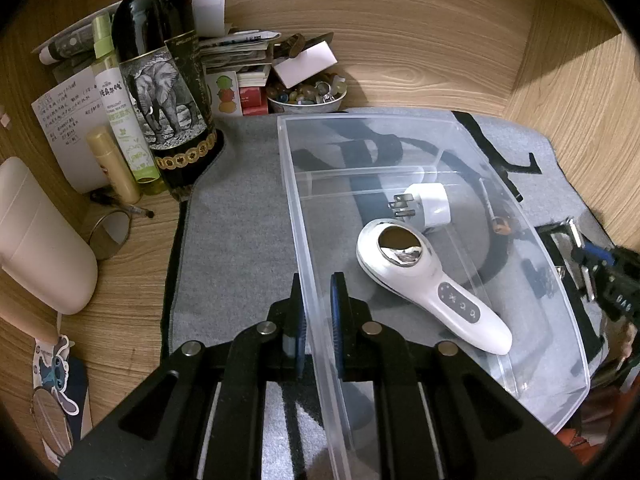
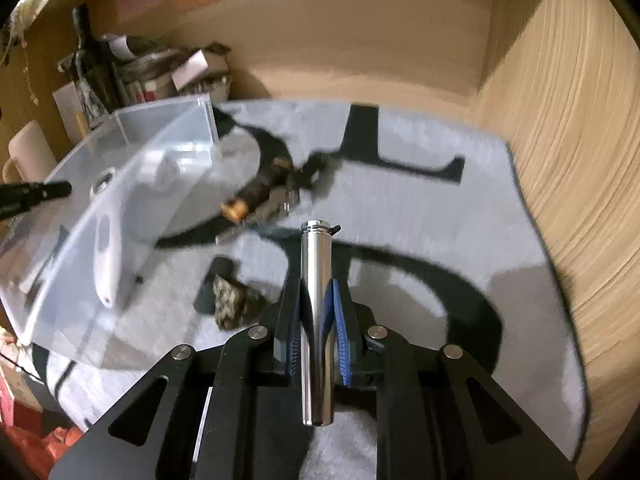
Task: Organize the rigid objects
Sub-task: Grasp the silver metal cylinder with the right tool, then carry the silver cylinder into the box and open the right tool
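A clear plastic bin (image 1: 560,320) lies on the grey mat. It holds a white handheld device (image 1: 432,292) and a white plug adapter (image 1: 428,202). My left gripper (image 1: 318,292) is shut on the bin's left wall. My right gripper (image 2: 318,300) is shut on a shiny metal cylinder (image 2: 317,320) and holds it above the mat, right of the bin (image 2: 60,280). A brown-tipped dark object (image 2: 256,196), a metal clip (image 2: 294,196) and a rough stone (image 2: 230,302) lie on the mat beside the bin. The right wrist view is blurred.
A dark wine bottle (image 1: 164,80), a spray bottle (image 1: 120,120), a lip balm tube (image 1: 112,164), a bowl of stones (image 1: 306,94), papers and a pale cylinder (image 1: 40,240) crowd the wooden desk at left. Wooden walls enclose the back and right.
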